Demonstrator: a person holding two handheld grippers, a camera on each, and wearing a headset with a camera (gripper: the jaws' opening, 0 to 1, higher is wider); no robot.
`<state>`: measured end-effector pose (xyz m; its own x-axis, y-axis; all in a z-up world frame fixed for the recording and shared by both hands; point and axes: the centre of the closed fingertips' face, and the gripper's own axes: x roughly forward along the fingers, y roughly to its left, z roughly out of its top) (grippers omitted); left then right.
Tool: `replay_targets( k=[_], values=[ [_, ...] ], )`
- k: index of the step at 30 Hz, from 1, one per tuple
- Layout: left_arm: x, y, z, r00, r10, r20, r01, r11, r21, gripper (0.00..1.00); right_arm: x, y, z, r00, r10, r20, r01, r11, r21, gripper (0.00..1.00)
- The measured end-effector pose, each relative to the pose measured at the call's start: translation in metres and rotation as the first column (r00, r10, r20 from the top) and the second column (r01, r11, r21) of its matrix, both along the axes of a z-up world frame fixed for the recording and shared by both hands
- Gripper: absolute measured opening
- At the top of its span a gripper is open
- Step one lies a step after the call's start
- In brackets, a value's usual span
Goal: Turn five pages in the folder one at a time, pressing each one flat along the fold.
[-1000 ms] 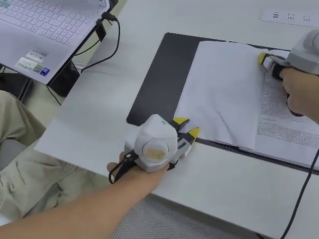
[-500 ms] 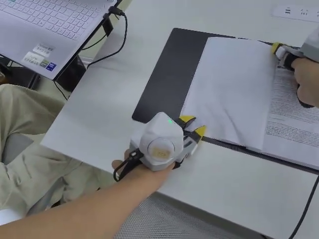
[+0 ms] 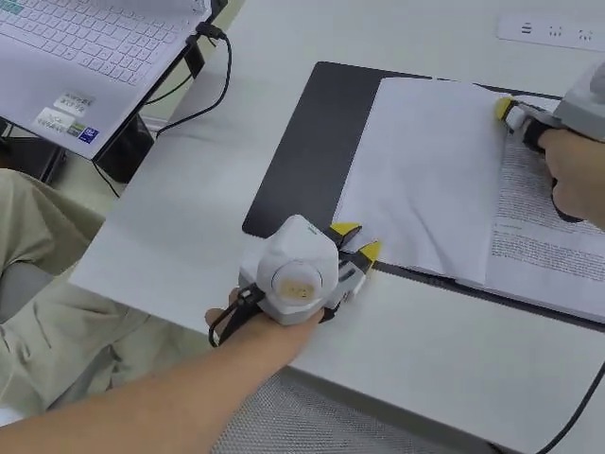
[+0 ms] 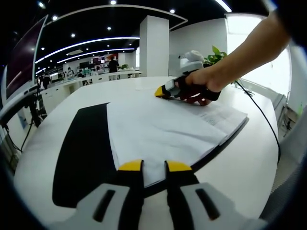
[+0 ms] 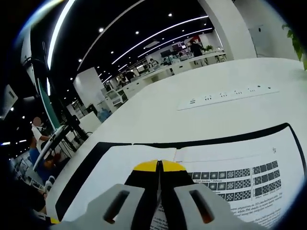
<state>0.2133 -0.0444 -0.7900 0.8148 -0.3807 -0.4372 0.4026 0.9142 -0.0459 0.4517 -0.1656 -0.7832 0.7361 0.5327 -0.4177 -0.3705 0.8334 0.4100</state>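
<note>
While open flat, folder (image 3: 302, 151), fold front-to-back; left gripper (image 3: 355, 240) fingers slightly apart, right gripper (image 3: 507, 110) fingers together.

Hardly anything moved.
Your view swung aside and back; your right gripper (image 3: 508, 111) crept, at most, a touch along the fold (image 3: 490, 203) beneath its tips.

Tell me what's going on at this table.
A person works an open black folder on a white table with two handheld grippers. The right gripper, fingers shut, has its tip down on the paper by the fold at the folder's far end, beside the printed page. The left gripper, fingers slightly apart, rests at the near edge of the turned blank page.
</note>
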Motion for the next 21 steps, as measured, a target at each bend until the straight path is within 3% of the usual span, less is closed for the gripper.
replay_targets(
  k=[11,14,16,21],
  values=[
    [-0.001,0.0,0.0,1.0,-0.002,0.0,0.002,1.0,0.001,0.16,-0.032,0.0,0.003,1.0,0.025,-0.014,-0.025,1.0,0.016,0.0],
    [-0.001,0.0,0.0,1.0,0.002,-0.002,-0.002,1.0,-0.004,0.16,-0.049,0.004,0.009,1.0,0.027,-0.012,-0.027,1.0,0.012,0.0],
    [-0.001,0.0,-0.001,1.0,0.003,-0.003,-0.003,1.0,-0.005,0.16,-0.05,0.004,0.011,1.0,0.027,-0.015,-0.027,1.0,0.013,0.0],
    [-0.001,-0.001,0.0,1.0,0.004,-0.005,-0.004,1.0,-0.005,0.16,-0.07,0.005,0.017,1.0,0.027,-0.009,-0.027,1.0,0.016,0.0]
  ],
)
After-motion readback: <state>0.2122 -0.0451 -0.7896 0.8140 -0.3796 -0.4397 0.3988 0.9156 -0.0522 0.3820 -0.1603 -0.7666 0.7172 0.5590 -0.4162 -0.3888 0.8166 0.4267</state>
